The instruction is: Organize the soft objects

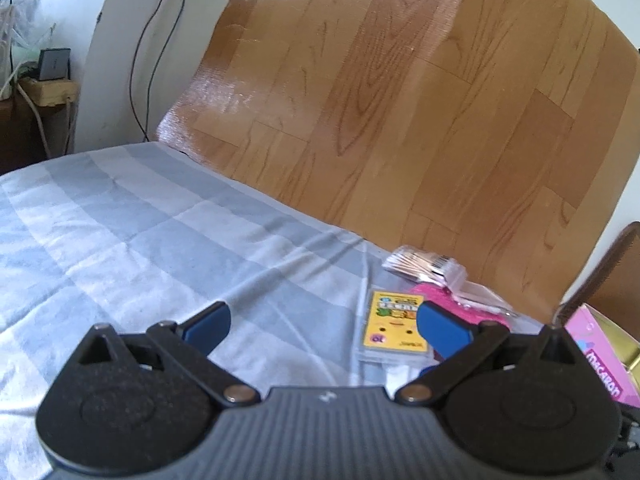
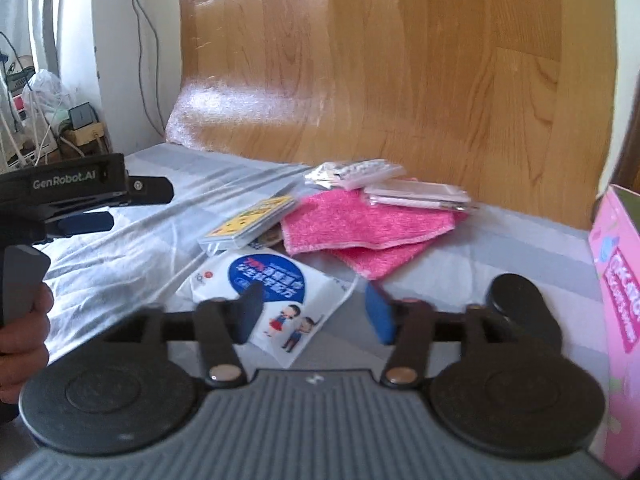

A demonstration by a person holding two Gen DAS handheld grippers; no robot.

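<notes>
Left hand-held gripper (image 1: 322, 330) hangs open over the bed (image 1: 120, 232), fingers spread wide, nothing between them. Its right finger (image 1: 442, 330) covers part of the pink cloth (image 1: 434, 294), so only a small strip of cloth shows in the left view. The yellow card pack (image 1: 394, 326) lies just ahead of that finger, right of centre. A clear packet of sticks (image 1: 424, 266) sits farther ahead, partly on the cloth; its contents are hard to read. The pink box (image 1: 604, 360) is cut off at the right edge.

Right hand-held gripper (image 2: 314, 312) is also open and empty, jaws apart, low over the white pouch (image 2: 276, 292). The pouch runs between and under its fingers; its near end is hidden by the gripper body. The print is blurred and not legible. Ahead, the pink cloth (image 2: 360, 224) lies folded, with a second pink layer underneath. Clear packets (image 2: 416, 194) rest on its far edge. The yellow card pack (image 2: 248, 220) touches the cloth's left side and overlaps the pouch's far end. The pink box (image 2: 618, 300) stands at right, cut off by the frame. The left hand-held gripper (image 2: 86, 222) shows at far left, above the bed (image 2: 120, 264), well apart from the pile. Wood floor (image 2: 400, 60) lies beyond the bed.
</notes>
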